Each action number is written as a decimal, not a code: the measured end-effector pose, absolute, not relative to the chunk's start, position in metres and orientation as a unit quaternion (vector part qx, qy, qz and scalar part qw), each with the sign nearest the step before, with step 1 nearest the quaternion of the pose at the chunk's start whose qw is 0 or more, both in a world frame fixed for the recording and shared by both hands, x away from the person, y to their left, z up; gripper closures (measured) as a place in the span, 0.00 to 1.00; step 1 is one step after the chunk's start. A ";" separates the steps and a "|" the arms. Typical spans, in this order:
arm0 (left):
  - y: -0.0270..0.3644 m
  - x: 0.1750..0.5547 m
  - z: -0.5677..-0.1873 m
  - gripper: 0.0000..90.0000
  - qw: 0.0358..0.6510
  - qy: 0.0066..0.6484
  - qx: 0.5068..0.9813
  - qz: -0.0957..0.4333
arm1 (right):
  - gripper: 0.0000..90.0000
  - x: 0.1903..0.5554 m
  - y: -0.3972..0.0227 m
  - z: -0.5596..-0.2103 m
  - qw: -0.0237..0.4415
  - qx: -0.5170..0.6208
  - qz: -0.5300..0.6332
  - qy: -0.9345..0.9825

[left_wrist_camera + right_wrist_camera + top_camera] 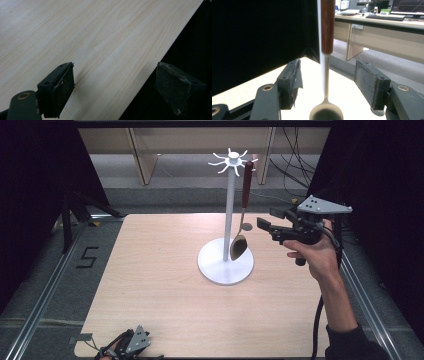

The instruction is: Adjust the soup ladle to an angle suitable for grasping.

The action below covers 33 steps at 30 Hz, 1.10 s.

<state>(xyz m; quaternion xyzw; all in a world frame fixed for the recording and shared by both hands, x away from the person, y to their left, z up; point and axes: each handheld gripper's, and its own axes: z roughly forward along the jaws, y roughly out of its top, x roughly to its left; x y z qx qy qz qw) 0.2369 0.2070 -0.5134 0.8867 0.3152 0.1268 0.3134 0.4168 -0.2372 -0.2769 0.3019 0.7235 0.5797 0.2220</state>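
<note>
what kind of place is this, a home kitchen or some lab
Most likely a lab or office test setup, not a kitchen: the wooden table sits in a metal frame between black curtains, with desks and a monitor behind.

A lab or office is suggested: a wooden bench (165, 285) is enclosed by black curtains (35, 180), and desks (384, 27) with a keyboard (385, 17) are seen behind.

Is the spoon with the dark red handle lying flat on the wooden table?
No, the spoon with the dark red handle hangs upright from a hook at the top of the white stand, its bowl just above the stand's round base.
</note>
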 end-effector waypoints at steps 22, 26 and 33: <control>0.207 0.237 -0.513 0.17 0.313 0.314 0.888 0.127 | 0.41 0.402 -0.244 -0.323 0.207 0.323 0.574 0.724; 0.207 0.237 -0.513 0.17 0.313 0.313 0.888 0.128 | 0.41 0.402 -0.243 -0.330 0.202 0.329 0.571 0.725; 0.207 0.237 -0.513 0.17 0.315 0.316 0.886 0.127 | 0.40 0.402 -0.242 -0.334 0.200 0.324 0.569 0.728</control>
